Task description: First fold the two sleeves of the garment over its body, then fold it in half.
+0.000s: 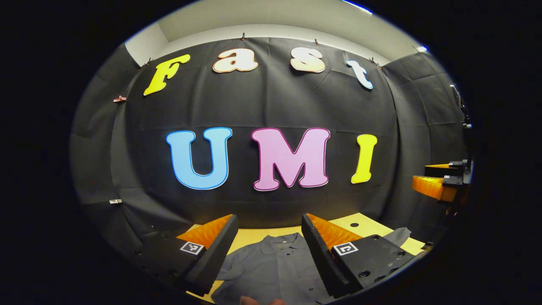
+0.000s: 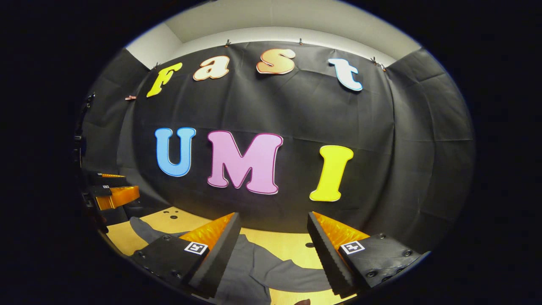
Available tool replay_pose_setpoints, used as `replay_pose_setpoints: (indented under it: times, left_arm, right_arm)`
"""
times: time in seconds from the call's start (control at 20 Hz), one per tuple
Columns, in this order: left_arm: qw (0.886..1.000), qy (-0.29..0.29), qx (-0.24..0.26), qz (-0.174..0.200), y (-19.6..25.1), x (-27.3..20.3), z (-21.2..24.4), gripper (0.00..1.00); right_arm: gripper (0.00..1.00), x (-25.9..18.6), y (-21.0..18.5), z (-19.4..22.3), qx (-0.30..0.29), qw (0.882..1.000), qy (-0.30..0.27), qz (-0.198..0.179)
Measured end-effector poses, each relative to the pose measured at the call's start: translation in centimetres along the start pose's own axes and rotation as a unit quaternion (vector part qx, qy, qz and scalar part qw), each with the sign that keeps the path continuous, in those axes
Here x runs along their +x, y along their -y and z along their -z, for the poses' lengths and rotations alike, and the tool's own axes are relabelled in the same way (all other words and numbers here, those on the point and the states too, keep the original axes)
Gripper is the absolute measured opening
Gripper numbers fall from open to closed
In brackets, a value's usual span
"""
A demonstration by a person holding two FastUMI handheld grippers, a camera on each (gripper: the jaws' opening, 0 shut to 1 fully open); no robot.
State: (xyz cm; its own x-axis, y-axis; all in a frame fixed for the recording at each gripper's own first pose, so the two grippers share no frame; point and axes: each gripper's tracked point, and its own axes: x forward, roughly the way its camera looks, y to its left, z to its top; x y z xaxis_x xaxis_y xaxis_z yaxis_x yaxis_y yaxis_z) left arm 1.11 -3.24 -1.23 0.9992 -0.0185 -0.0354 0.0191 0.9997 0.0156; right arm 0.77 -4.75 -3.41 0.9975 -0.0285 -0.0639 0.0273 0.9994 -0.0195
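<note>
Two wide-open grippers, left gripper point(image 1: 269, 250) and right gripper point(image 2: 274, 250), above a grey shirt point(image 1: 271, 262) on a wooden table point(image 2: 288, 243).

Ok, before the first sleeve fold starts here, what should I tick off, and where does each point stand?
1. Left tongs open, nothing between them: ok.
2. Right tongs open, nothing between them: ok.
3. Shirt lies on the table, collar toward the wall: ok.
4. Sleeve spread out to the side, not yet folded over the body: ok for starting.
5. Other sleeve lies out on the table: ok.
6. Shirt lying flat along its lower half: cannot tell, out of view.
</note>
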Motion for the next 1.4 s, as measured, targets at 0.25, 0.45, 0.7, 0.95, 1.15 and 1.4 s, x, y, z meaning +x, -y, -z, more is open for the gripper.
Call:
replay_pose_setpoints:
  times: [0.25,0.45,0.7,0.95,1.15,1.4]
  left_arm:
    - [1.000,-0.014,0.001,0.001,0.9,0.3,1.2,0.95]
    - [1.000,-0.023,0.016,0.000,1.8,0.7,1.8,0.95]
    - [0.999,-0.044,0.030,-0.005,2.9,1.3,3.0,0.95]
    - [0.997,-0.065,0.015,-0.032,3.2,2.2,4.0,0.94]
    - [0.995,-0.087,0.010,-0.057,3.2,2.3,5.3,0.97]
    - [0.991,-0.109,0.016,-0.080,2.8,2.2,6.1,0.97]
  right_arm:
    - [0.98,1.0,7.3,4.5,-0.024,0.998,-0.040,0.052]
    - [0.98,1.7,13.0,8.9,-0.036,0.993,-0.066,0.094]
    - [0.98,3.2,17.9,16.5,0.005,0.985,-0.125,0.122]
    - [0.98,4.3,22.0,25.4,0.034,0.969,-0.192,0.153]
    - [0.98,5.1,23.5,31.4,0.058,0.956,-0.242,0.155]
    - [0.98,5.2,24.8,37.3,0.072,0.940,-0.293,0.159]
